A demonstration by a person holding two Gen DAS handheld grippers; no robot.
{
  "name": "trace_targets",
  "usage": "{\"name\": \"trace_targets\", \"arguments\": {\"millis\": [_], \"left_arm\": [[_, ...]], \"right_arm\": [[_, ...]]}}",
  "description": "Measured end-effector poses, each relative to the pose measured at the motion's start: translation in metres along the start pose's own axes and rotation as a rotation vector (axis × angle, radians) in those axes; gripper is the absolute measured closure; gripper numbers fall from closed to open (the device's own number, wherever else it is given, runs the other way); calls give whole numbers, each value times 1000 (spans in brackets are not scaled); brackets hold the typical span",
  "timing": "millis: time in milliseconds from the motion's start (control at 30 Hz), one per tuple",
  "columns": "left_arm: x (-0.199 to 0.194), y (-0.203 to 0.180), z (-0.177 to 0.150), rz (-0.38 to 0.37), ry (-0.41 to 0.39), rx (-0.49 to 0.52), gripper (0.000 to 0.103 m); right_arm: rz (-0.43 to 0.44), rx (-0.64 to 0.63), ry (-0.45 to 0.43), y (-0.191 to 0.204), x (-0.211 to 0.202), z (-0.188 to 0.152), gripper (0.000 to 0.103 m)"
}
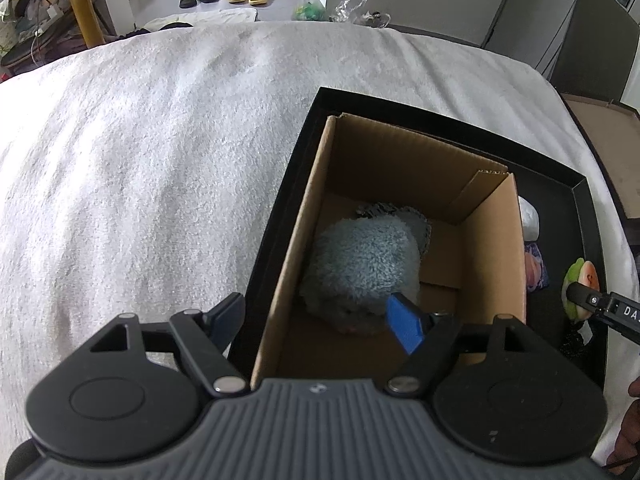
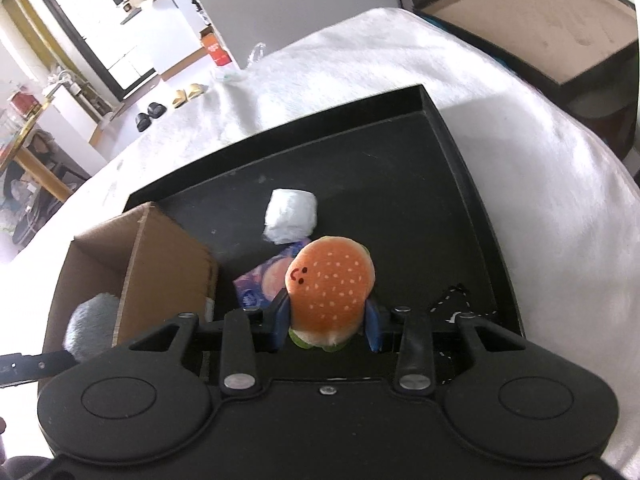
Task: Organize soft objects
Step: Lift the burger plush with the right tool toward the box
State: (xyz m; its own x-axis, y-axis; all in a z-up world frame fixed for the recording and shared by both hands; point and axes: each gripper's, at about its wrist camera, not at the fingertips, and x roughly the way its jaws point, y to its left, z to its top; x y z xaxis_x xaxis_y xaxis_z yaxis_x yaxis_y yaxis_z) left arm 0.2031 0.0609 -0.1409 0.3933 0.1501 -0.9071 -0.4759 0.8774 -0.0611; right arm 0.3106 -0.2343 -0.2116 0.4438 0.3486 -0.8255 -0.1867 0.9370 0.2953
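The box [image 1: 496, 240] wall hides most of the white wad [image 1: 529, 216] and packet [image 1: 536, 270]. The burger [image 2: 330, 284] covers part of that packet, and the gripper body hides its underside.

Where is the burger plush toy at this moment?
In the right wrist view, the burger plush toy sits between the right gripper's fingers, over the black tray, right of the cardboard box and near the tissue packet.

Black tray [image 1: 582, 190] on white blanket [image 1: 160, 140]
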Motion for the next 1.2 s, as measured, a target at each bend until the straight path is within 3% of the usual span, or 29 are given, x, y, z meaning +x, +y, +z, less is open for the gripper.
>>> {"name": "trace_targets", "arguments": {"millis": [967,1100,1200], "left_arm": [[10,34,0,-56,-18,-20,27],[13,37,0,-80,-23,-26,31],[16,38,0,-99,-24,-28,39]], "right_arm": [[112,-96,-70,80,-20,19,66],[128,-120,-76,93,-21,22,66],[137,-132,-76,101,-21,24,66]]}}
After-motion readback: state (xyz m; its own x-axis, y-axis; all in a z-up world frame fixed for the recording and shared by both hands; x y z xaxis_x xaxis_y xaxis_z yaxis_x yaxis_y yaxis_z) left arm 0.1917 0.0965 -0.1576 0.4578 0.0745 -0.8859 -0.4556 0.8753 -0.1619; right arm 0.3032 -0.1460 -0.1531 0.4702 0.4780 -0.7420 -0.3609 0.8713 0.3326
